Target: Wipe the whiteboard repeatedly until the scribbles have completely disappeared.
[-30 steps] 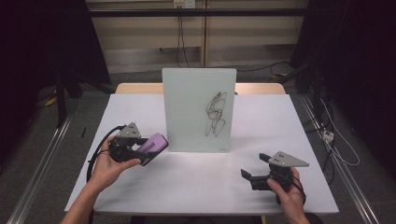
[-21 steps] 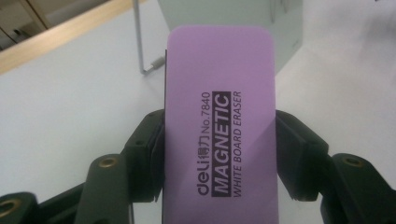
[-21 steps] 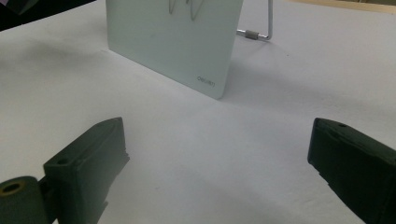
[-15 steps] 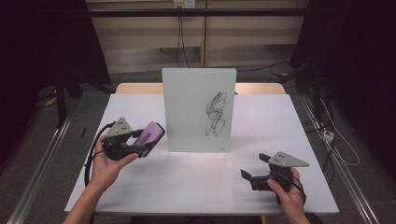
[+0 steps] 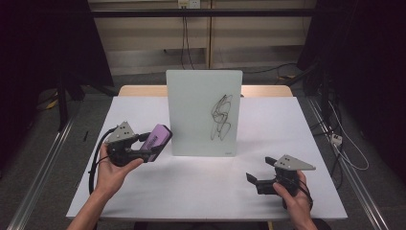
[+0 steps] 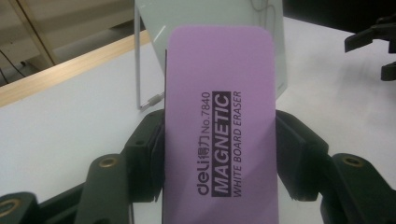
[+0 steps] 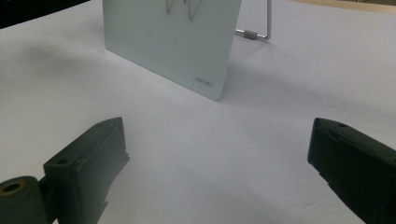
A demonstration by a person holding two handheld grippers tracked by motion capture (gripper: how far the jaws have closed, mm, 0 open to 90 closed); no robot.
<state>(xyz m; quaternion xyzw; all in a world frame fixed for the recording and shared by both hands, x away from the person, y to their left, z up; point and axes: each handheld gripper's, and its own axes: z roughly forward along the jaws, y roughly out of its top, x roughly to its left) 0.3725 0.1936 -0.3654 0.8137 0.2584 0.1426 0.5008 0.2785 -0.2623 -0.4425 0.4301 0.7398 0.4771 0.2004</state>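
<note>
Left hand-held gripper [image 5: 152, 143] clamps eraser [image 5: 157, 140]; right hand-held gripper [image 5: 261, 173] open, empty; risk: hard wipe on scribble [image 5: 220, 117] likely tips propped board [image 5: 203, 103] backward on tabletop [image 5: 191, 187].

White table [image 5: 191, 191] carries 1 upright whiteboard [image 5: 196, 110], standing centrally.

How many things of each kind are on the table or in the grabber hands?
Purple eraser: 1
Whiteboard with a scribble: 1
Grippers, left gripper and right gripper: 2
Total: 4
</note>
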